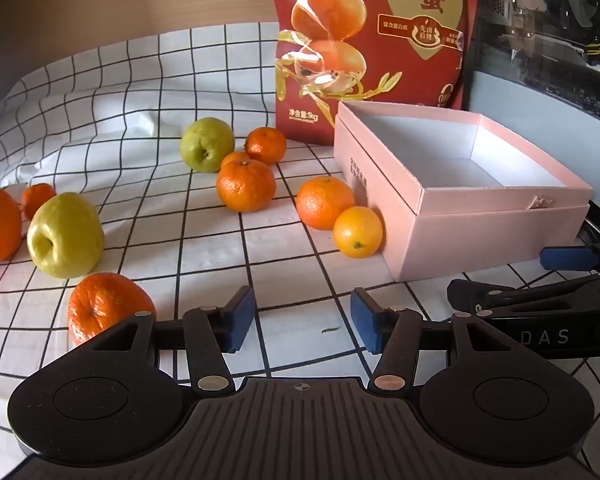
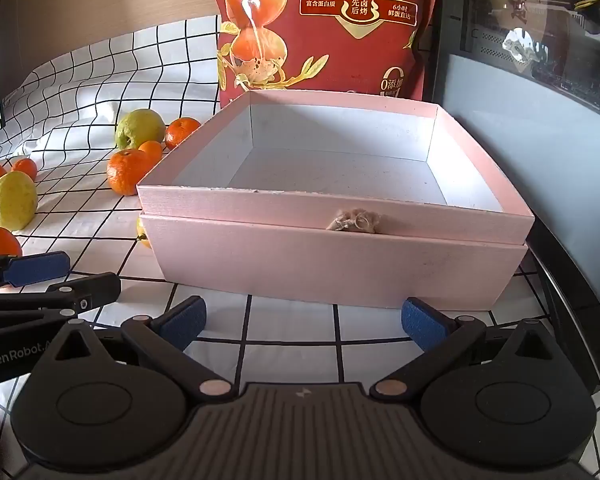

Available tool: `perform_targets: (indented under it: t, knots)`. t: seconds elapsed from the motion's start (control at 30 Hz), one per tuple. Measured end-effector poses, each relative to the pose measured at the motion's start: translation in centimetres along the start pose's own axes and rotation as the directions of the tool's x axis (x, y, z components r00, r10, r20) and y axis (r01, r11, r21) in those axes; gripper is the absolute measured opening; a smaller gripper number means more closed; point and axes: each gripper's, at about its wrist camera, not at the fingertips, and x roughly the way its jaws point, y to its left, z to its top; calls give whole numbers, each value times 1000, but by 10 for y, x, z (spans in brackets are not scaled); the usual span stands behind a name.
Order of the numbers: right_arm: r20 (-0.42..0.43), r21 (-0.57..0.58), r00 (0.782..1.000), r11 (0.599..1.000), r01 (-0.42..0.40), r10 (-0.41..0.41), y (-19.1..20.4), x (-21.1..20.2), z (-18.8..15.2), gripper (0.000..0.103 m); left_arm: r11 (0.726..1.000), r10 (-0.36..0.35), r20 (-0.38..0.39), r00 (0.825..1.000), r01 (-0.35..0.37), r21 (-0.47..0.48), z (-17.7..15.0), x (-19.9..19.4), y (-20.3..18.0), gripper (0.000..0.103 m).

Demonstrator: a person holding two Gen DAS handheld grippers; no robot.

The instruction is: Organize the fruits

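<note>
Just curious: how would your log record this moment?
left gripper: open, empty | right gripper: open, empty | pink box: empty | fruit: on cloth

Legible markings:

- Red snack bag (image 1: pixel 374 40), standing at the far side behind the pink box (image 1: pixel 460 184). Large gold characters "抗" and "鹅蛋" are printed near its top. A red banner below carries "富含蛋白质", a round emblem "先卤后烤", and, in the right wrist view, "6小时 鲜蛋直达". White text "净含量:1kg" is printed at the lower left of the bag. At the lower right, "0添加" is read above the box rim.
- Right gripper (image 1: pixel 548 312): the letters "D A S" are shown on its black body.
- Left gripper (image 2: pixel 28 304): "GenRobot.A" is printed in white on its body; the remainder is cut off.
- Pink box, left wall: a column of small print is present but cannot be read.
</note>
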Motion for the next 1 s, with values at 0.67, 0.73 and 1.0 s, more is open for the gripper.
perform_targets:
  t: [0.67,0.73,1.0]
  knots:
    - [-1,0,1000,1000,0,0,0,0,0,103,1000,0,0,1000,0,0,0,0,0,59]
    - [-1,0,1000,1000,0,0,0,0,0,103,1000,0,0,1000,0,0,0,0,0,59]
    - [-1,-6,1000,1000,-8,8,0,1,1,103,1000,0,0,1000,0,0,0,0,0,59]
